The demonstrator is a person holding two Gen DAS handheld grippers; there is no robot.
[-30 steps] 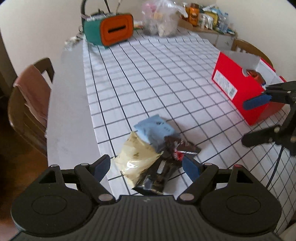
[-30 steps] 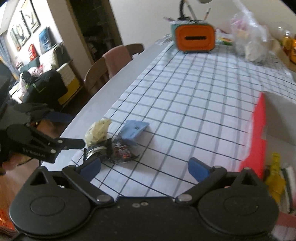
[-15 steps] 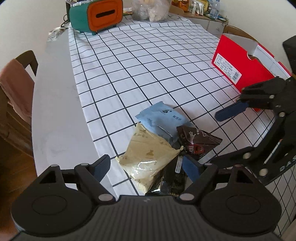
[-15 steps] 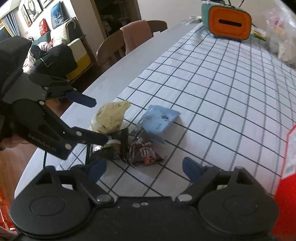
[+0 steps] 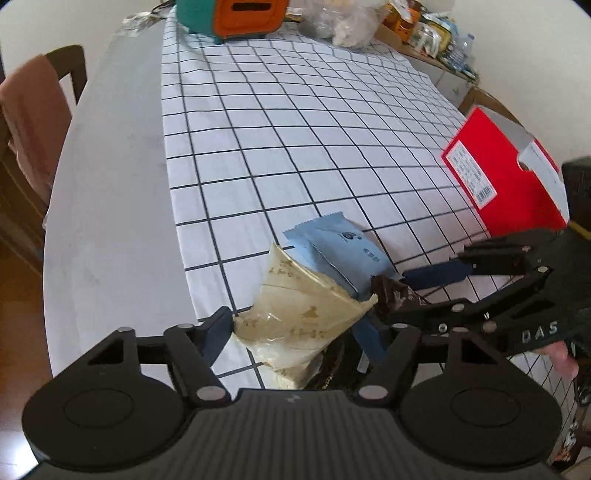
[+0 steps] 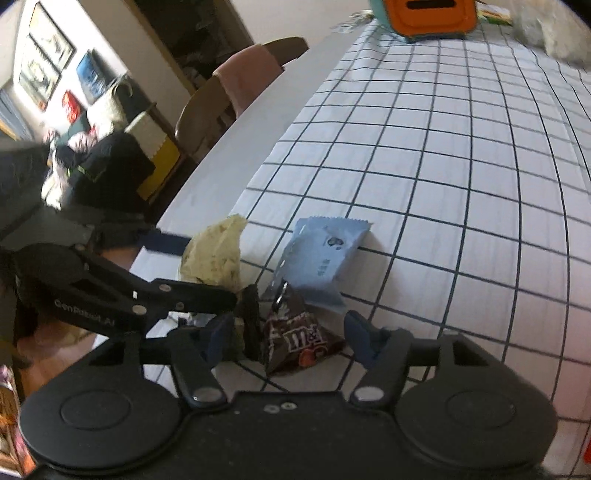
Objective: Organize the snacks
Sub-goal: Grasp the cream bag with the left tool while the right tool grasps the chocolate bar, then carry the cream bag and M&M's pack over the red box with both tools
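Note:
A pile of snacks lies near the table's front edge: a cream packet (image 5: 299,317) (image 6: 216,254), a light blue packet (image 5: 336,251) (image 6: 321,254), a brown M&M's bag (image 6: 299,332) (image 5: 393,295) and a black wrapper (image 6: 251,317) under them. My left gripper (image 5: 295,332) is open, its fingers either side of the cream packet. My right gripper (image 6: 284,332) is open around the brown bag; it also shows in the left wrist view (image 5: 443,291). A red box (image 5: 506,181) stands to the right.
A teal and orange case (image 5: 236,14) (image 6: 432,14) and a clear plastic bag (image 5: 340,22) stand at the table's far end. A chair with a pink cloth (image 5: 29,118) (image 6: 243,81) is on the left. A checked cloth (image 5: 295,129) covers the table.
Both grippers have moved down and in toward the snack pile. The left now straddles the cream packet, the right straddles the brown bag. Both stay open.

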